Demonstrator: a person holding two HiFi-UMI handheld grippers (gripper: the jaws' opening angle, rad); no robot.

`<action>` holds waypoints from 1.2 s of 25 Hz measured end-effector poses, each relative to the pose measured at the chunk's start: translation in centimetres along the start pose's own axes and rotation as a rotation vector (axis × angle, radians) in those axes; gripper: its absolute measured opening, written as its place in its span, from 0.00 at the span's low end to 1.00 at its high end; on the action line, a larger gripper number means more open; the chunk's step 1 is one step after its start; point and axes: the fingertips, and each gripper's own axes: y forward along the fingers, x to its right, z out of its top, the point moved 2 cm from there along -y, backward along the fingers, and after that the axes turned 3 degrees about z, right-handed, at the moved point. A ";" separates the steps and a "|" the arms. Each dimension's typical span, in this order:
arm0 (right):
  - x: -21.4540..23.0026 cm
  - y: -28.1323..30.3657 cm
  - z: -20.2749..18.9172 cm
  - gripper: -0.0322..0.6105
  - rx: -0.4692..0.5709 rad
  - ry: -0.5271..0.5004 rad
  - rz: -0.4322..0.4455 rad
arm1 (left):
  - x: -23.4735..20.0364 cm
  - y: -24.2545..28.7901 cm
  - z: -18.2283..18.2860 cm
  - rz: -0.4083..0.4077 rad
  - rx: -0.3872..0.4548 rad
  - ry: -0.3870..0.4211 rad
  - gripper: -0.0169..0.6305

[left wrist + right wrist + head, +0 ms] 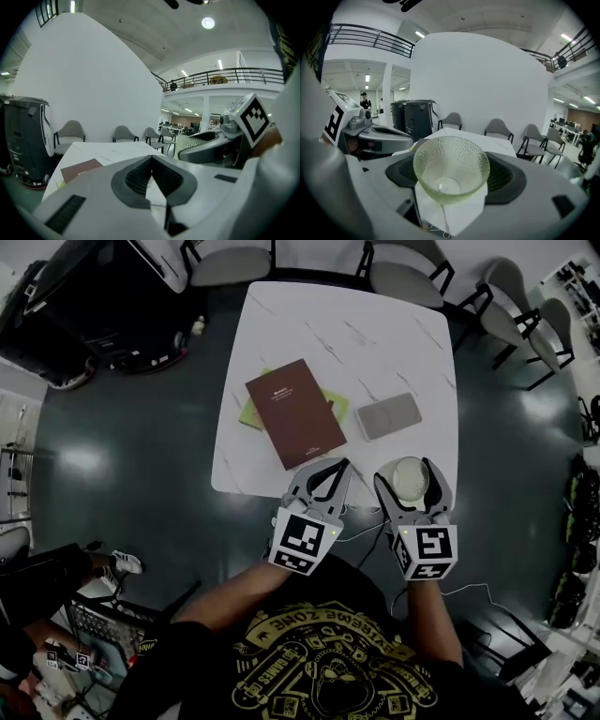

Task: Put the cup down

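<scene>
Cup (451, 168): pale green pebbled glass, sitting between the right gripper's jaws, over the table's near right edge.
Right gripper (409, 474): pinching the cup from both sides, forearm reaching forward.
Left gripper (336, 466): hanging just beside it, jaws pressed together, carrying nothing.
Table (394, 343): white, showing a bare strip between the cup and the grey pad (388, 415).
Brown book (295, 412): lying left of the pad, apart from it.

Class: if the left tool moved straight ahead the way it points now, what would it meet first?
Probably nothing nearby. The left tool aims over bare table, just right of the brown book, towards the chairs beyond. Its height above the table is unclear.
</scene>
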 end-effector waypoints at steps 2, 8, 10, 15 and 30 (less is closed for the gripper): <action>0.4 1.3 0.3 0.67 -0.001 0.004 -0.010 | -0.9 0.6 0.1 -0.004 -0.003 0.005 0.04; 1.8 4.7 0.2 0.67 -0.013 0.031 -0.026 | -3.4 2.5 -0.3 0.000 -0.018 0.003 0.04; 2.2 5.7 0.3 0.67 -0.013 0.026 -0.029 | -4.1 3.0 -0.5 0.000 -0.028 0.002 0.04; 3.5 8.7 0.2 0.67 -0.017 0.017 -0.044 | -5.4 4.1 -1.1 -0.006 -0.055 0.008 0.04; 5.9 15.3 -3.0 0.67 -0.077 -0.023 -0.048 | -8.2 5.4 -3.3 0.023 -0.123 -0.006 0.04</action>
